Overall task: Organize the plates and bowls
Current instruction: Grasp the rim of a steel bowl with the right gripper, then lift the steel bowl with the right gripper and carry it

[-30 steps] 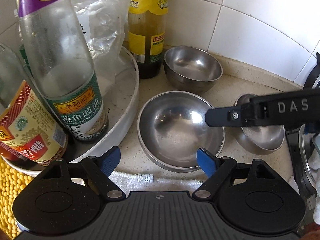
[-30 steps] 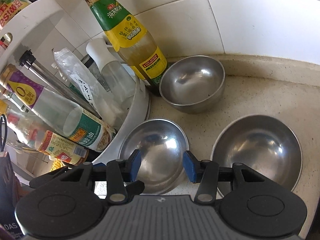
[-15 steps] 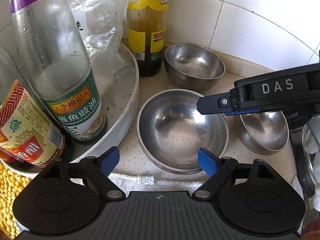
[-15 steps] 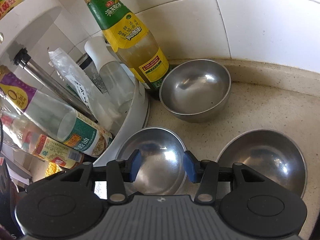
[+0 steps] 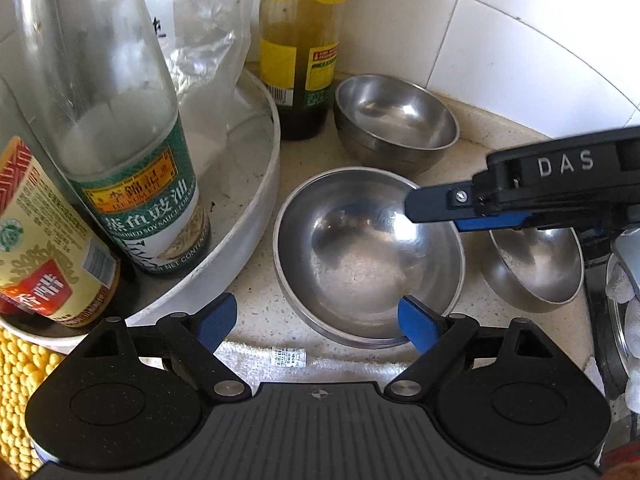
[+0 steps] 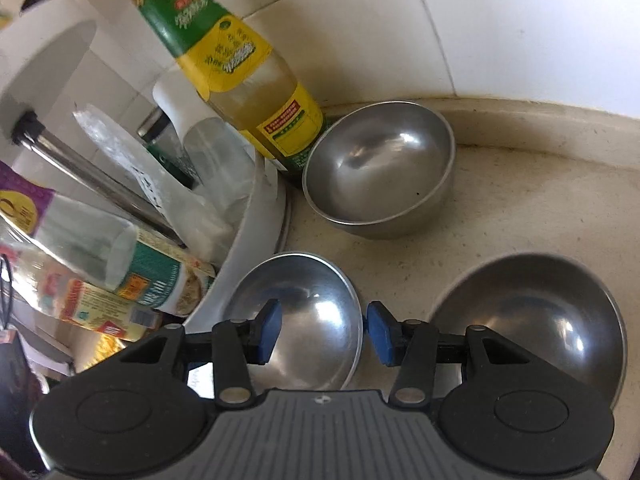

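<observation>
To the left of the left gripper, a round white plastic tray is seen, in which smooth glass bottles with paper labels and a crinkled clear bag are kept. The blue-padded jaws are being opened, and nothing is pressed between them; the nearest steel bowl, round and polished, lies straight ahead, its near rim between the fingertips. Behind it, a deeper steel bowl is set against the glossy tiled wall. To the right, a third bowl rests on the speckled stone counter. The right gripper is held part-open, unclenched, astride the nearest bowl's right rim.
</observation>
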A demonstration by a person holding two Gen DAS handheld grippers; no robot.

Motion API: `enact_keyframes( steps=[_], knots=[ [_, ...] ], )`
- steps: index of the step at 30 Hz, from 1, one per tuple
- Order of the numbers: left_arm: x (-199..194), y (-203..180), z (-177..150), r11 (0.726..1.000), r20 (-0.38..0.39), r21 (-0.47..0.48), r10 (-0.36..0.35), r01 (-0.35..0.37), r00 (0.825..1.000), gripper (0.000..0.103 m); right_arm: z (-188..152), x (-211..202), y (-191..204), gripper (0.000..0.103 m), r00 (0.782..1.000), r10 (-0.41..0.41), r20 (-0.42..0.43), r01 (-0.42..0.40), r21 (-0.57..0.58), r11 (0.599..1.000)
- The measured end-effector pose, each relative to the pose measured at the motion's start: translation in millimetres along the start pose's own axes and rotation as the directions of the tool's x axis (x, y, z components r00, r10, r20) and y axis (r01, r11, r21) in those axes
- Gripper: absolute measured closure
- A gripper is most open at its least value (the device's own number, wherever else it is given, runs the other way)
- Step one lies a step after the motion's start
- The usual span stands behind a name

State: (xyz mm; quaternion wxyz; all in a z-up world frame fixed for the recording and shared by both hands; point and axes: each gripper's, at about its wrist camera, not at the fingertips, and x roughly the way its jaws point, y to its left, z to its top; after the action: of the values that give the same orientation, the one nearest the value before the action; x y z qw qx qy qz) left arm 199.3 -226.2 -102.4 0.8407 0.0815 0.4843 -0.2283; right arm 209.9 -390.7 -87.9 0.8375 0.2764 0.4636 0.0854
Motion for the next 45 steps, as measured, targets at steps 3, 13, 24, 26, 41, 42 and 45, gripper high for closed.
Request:
enact_keyframes(
  steps=[3, 13, 24, 26, 41, 42, 45],
  knots=[
    [3, 0, 1, 1.0, -0.005, -0.006, -0.004, 0.004, 1.0, 0.013, -1, 12, -3, 0.047, 0.999, -0.015, -0.048, 0.016, 0.015, 1.0],
    [13, -1, 1, 0.999, 0.004, 0.043, -0.019, 0.018, 1.0, 0.038, -25, 2, 3, 0.05, 0.996, -0.015, -0.085, 0.014, -0.019, 1.0],
    [-20, -32, -14, 0.984, 0.03, 0.152, -0.096, 0.09, 0.995, 0.031, -69, -60, -8, 0.05, 0.999, -0.012, -0.041, 0.014, 0.043, 0.999],
    [-23, -41, -20, 0.977, 0.014, 0.176, -0.122, 0.118, 0.992, 0.03, -82, -72, -13, 0.05, 0.999, -0.02, -0.041, 0.023, 0.063, 0.998],
    [-30, -112, -69, 0.914, -0.071, 0.359, -0.176, 0.19, 0.982, 0.029, -149, -118, -42, 0.051, 0.995, -0.09, -0.043, 0.097, 0.205, 0.974],
    [-30, -115, -71, 0.909, -0.061, 0.374, -0.173, 0.183, 0.983, 0.029, -150, -116, -46, 0.051, 0.994, -0.096, -0.043, 0.103, 0.207, 0.973],
    [-23, -120, -71, 0.902, -0.054, 0.389, -0.181, 0.187, 0.982, 0.031, -151, -112, -55, 0.051, 0.993, -0.103, -0.049, 0.112, 0.235, 0.966]
  ],
)
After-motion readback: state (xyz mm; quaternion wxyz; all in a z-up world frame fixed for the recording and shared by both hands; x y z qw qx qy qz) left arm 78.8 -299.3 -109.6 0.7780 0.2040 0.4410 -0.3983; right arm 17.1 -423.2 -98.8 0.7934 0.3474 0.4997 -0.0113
